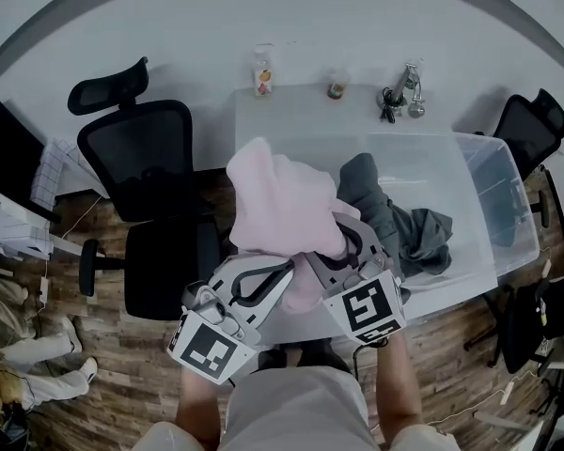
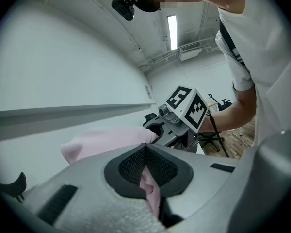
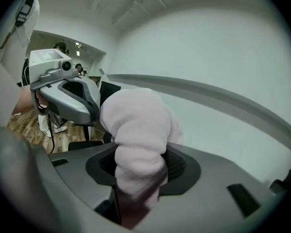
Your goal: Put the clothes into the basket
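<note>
Left gripper (image 1: pixel 280 274) and right gripper (image 1: pixel 344 244) both clench a pink fleece garment (image 1: pixel 280 203) before the clear basket (image 1: pixel 490 170) holding grey clothes (image 1: pixel 387 216); black office chair (image 1: pixel 139 156) alongside.

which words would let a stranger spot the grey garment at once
Start at the white table against the wall and find the clear plastic basket on its right side. The grey garment hangs over the basket's left wall, part of it inside. It is dark and limp, unlike the pale pink fleece lifted just left of it.

Dim, desaturated fisheye views (edges vignetted black), ceiling-lit.
</note>
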The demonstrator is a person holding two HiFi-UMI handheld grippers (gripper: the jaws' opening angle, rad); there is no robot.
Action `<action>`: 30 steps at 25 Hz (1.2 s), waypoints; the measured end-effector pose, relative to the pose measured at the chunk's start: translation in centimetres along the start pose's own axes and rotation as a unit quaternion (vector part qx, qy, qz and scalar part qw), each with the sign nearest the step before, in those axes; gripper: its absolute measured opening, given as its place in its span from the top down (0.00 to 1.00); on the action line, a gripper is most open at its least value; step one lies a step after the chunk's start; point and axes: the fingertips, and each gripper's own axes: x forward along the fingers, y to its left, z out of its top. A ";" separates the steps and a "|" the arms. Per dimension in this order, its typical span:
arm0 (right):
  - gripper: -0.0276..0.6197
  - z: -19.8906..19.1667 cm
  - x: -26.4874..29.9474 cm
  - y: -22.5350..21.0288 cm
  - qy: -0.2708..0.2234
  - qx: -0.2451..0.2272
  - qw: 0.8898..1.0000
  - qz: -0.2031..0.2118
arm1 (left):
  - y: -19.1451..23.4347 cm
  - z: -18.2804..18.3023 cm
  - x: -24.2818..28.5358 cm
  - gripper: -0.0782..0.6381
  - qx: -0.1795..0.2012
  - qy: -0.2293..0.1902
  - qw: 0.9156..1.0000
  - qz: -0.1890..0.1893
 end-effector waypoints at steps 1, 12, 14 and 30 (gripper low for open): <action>0.67 0.4 -0.3 -0.6 -0.002 -0.002 1.000 -0.006 | 0.3 0.5 0.2 0.89 0.004 -0.004 1.000 0.001; 0.67 3.6 -3.6 -6.1 -0.024 -0.017 0.998 -0.056 | 2.1 5.6 3.1 0.89 0.021 -0.050 0.999 -0.007; 0.66 4.1 -4.2 -7.3 -0.028 -0.019 0.997 -0.067 | 2.4 6.6 3.9 0.89 0.029 -0.059 0.998 -0.011; 0.66 5.2 -10.2 -15.9 -0.035 -0.038 0.987 -0.150 | 2.7 13.1 10.5 0.89 0.046 -0.103 0.992 -0.052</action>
